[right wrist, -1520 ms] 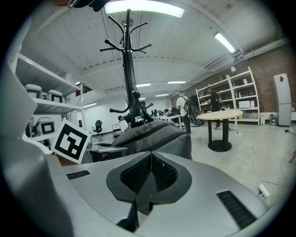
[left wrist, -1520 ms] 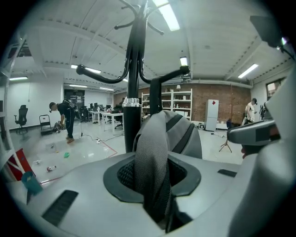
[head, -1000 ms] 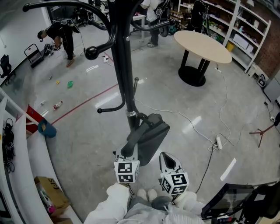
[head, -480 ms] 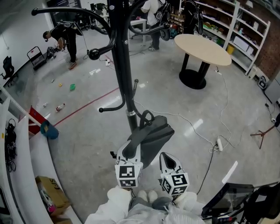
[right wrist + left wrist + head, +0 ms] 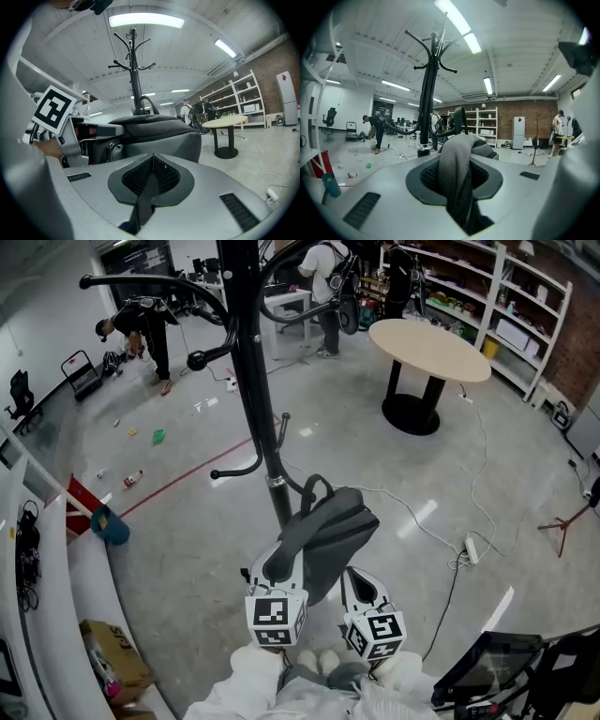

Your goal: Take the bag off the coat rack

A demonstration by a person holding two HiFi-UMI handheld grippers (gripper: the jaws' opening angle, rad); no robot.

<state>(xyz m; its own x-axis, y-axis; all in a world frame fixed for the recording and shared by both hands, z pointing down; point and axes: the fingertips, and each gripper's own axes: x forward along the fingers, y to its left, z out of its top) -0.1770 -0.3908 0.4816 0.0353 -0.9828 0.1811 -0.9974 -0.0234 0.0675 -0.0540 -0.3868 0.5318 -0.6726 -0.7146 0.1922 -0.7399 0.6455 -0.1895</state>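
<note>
Head view: the grey bag hangs at centre, beside the coat rack pole. Left gripper view: the left gripper pinches its mesh strap. Right gripper view: the right gripper is closed, empty. Soft, saggy, probably light, the bag should carry best by that strap

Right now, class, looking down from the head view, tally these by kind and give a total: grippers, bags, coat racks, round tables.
Grippers: 2, the left gripper shut on the bag's strap, the right gripper shut on nothing
Bags: 1, the grey bag
Coat racks: 1, the black coat rack
Round tables: 1, the round table
Total: 5
</note>
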